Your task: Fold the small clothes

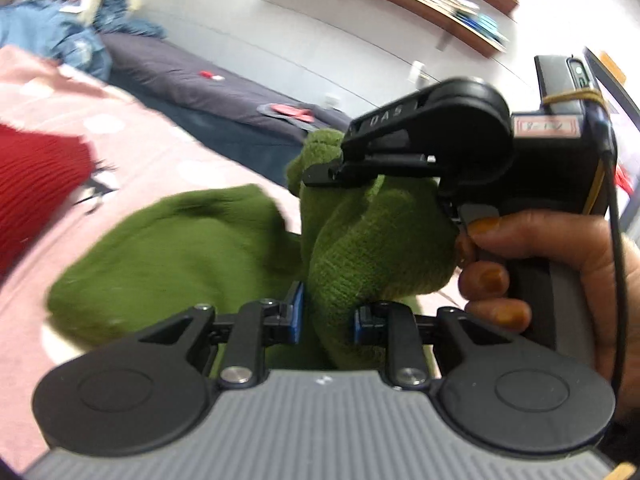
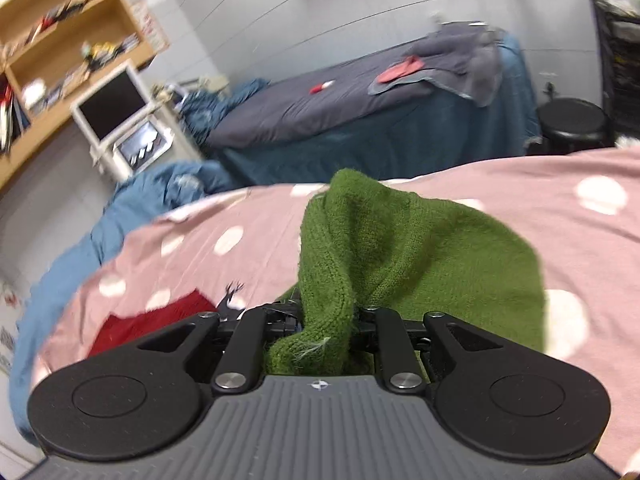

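Two claws, each clamped on the green knit: left claw at lower centre; right claw just above it, equally near; cloth trails left onto the pink spread; red knit far left.

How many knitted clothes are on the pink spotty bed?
2. A green knitted garment is pinched by the left gripper and right gripper; a red knitted garment lies beside it. More may be hidden.
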### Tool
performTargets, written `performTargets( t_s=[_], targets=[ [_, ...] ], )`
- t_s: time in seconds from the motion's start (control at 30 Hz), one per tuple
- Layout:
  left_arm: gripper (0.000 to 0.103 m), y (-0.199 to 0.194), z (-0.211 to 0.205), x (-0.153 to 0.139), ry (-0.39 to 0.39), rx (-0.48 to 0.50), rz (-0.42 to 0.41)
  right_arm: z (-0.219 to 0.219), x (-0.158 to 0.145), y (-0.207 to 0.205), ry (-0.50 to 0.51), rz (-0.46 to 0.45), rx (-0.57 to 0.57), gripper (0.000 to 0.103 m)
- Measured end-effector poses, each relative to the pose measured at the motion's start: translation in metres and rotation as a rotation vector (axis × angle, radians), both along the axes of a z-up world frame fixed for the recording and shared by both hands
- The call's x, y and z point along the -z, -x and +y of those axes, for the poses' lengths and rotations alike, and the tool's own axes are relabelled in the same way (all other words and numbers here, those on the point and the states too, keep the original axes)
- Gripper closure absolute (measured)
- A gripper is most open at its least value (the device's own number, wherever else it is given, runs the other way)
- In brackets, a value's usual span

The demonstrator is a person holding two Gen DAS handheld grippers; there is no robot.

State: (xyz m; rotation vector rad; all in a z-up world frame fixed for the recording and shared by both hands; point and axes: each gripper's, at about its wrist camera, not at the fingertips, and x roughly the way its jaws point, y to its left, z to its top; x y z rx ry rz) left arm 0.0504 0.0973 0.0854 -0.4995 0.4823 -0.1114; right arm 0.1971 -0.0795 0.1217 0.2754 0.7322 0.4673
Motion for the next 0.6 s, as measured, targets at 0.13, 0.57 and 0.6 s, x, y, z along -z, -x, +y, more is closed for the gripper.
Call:
performTargets(
  t_s=[0.13, 0.57, 0.6],
  targets=[
    [0.080, -0.002, 0.038, 0.018, 0.135, -0.060, 0.039, 0.034, 0.015, -0.011, 0.049, 0.026, -0.013, 0.075],
    [0.073, 0.003, 0.097, 0.058, 0.232, -0.187, 0.090, 0.076, 0.034, 0.000, 0.021, 0.030, -0.141, 0.024],
    [0.073, 0.004, 0.101, 0.060, 0.251, -0.185, 0.090, 0.074, 0.030, 0.002, 0.024, 0.018, -0.139, 0.024]
  ],
)
